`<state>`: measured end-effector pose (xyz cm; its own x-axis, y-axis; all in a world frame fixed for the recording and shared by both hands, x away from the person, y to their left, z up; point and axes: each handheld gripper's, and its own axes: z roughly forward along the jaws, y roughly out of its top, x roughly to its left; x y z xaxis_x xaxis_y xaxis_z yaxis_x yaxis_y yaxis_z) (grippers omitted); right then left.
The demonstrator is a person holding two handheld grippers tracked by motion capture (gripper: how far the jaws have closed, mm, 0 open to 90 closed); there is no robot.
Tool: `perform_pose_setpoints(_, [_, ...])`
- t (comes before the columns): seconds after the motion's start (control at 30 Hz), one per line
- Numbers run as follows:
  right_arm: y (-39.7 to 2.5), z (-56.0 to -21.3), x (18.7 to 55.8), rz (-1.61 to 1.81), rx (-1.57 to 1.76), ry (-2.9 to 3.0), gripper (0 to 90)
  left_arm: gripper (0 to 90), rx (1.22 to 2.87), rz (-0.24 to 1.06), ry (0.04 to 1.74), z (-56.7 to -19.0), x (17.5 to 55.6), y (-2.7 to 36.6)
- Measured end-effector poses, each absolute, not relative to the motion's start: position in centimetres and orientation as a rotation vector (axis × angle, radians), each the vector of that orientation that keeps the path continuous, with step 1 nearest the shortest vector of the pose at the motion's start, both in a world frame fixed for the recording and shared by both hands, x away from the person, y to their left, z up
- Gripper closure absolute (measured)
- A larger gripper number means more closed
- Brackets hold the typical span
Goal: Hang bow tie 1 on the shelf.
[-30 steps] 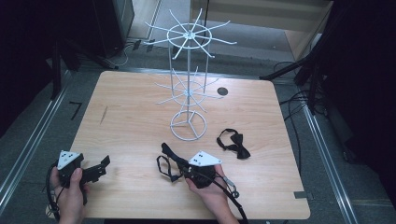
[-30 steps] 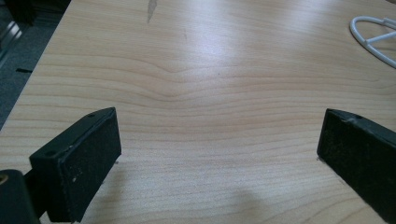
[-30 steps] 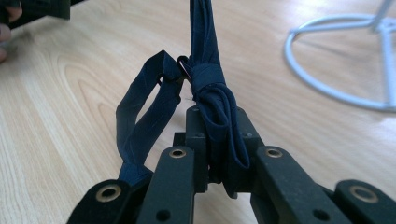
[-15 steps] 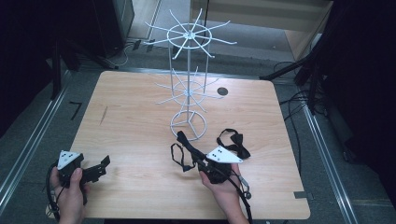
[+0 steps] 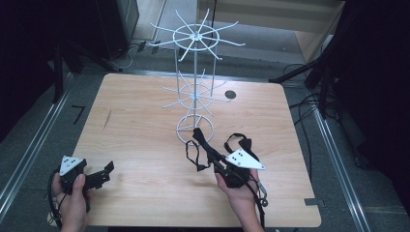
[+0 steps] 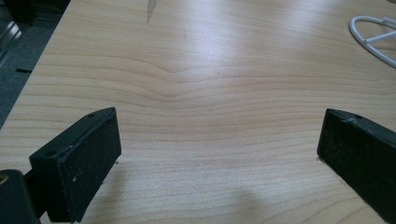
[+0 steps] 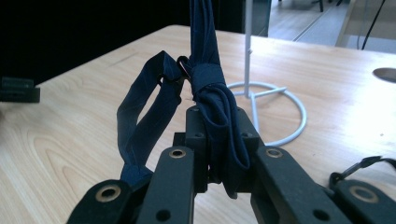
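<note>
Gripping navy bow tie [image 7: 210, 93] in your right gripper [image 5: 205, 147], jaws clamped; long axis points at rack [image 5: 194, 82] base directly ahead. Left gripper [image 5: 104, 175] gapes empty, far left of rack.

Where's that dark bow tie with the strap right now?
The bow tie is pinched in the right claw, held just in front of the white wire rack's round base. A second bow tie lies on the table just right of it.

1. The bow tie [image 7: 212, 93] is plain dark navy.
2. The display rack [image 5: 194, 92] is white wire.
3. The surface [image 5: 145, 121] is pale wood with a wavy grain.
4. A second bow tie [image 5: 240, 142], just beside the display rack's ring base, looks black.
5. Both grippers are black with grey plates.
</note>
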<state>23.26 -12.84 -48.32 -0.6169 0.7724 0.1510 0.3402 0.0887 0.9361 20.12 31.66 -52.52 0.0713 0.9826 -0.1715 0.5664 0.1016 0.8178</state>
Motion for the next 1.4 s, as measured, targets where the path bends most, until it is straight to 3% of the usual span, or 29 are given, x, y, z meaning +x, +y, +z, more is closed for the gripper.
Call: perform_pose_setpoints(1.4, [-11.6, -43.1, 21.7, 1.664, 0.966, 1.805, 82.3, 0.0, 1.564, 0.665, 1.594, -52.5, 20.1, 31.7])
